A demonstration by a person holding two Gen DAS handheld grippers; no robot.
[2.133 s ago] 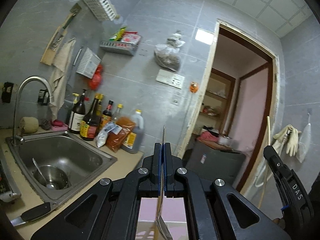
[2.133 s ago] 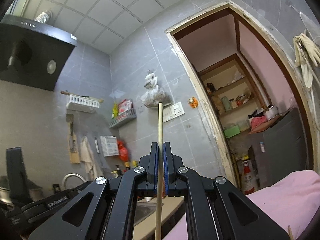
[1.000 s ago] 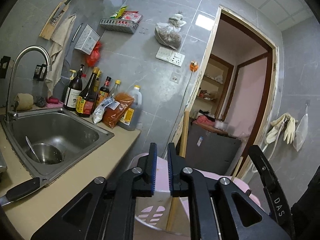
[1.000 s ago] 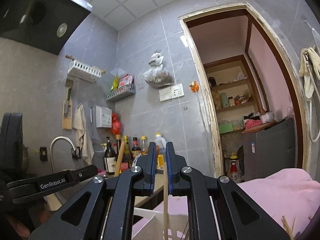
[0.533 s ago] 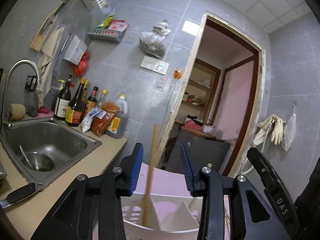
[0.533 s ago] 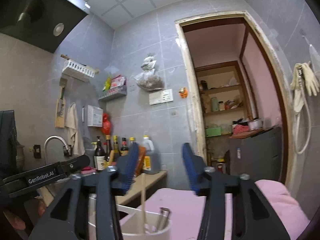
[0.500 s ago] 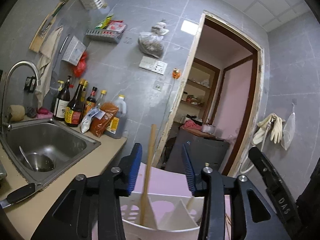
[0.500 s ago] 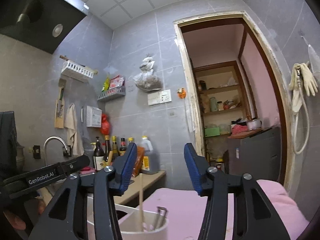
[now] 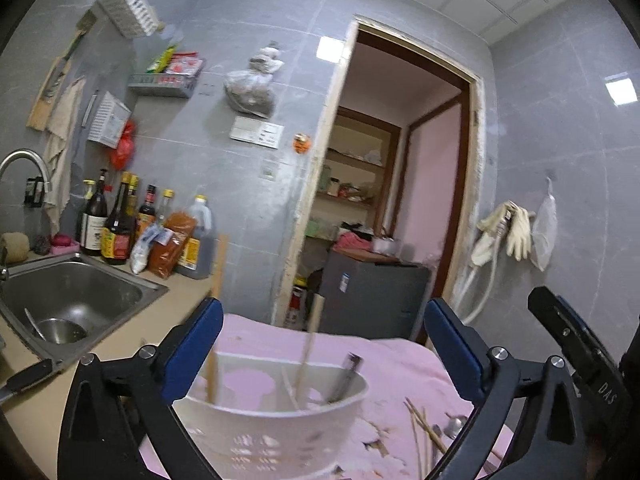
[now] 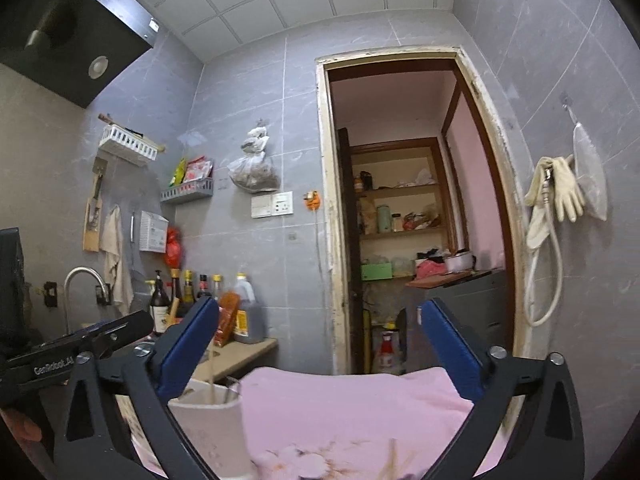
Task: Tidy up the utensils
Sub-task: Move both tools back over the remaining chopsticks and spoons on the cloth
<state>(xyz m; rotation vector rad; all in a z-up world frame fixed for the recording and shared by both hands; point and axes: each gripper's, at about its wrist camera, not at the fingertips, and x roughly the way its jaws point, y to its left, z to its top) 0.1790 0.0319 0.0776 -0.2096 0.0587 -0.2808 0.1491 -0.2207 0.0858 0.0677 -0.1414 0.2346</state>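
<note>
A white slotted utensil holder (image 9: 272, 412) stands on a pink cloth (image 9: 400, 360). In it stand a wooden handle (image 9: 218, 280), a chopstick (image 9: 310, 340) and a metal utensil handle (image 9: 346, 372). My left gripper (image 9: 322, 312) hovers just before the holder; its jaws are opening wide and the pads touch nothing. In the right wrist view the holder (image 10: 208, 412) sits low left with a chopstick (image 10: 211, 376) in it. My right gripper (image 10: 319, 308) is over the pink cloth (image 10: 360, 408), its jaws also opening, with nothing between them. Loose chopsticks (image 9: 424, 424) and a spoon (image 9: 454, 426) lie on the cloth.
A steel sink (image 9: 72, 292) with a small bowl is at the left, with sauce bottles (image 9: 120, 224) behind it and a knife handle (image 9: 24, 376) on the counter edge. A grey cabinet (image 9: 372, 296) stands in the doorway. Gloves (image 9: 508, 232) hang on the right wall.
Both grippers went from shut on thin utensils to wide open. The utensils now stand in the white holder, and both grippers have drawn back and slightly up from it.
</note>
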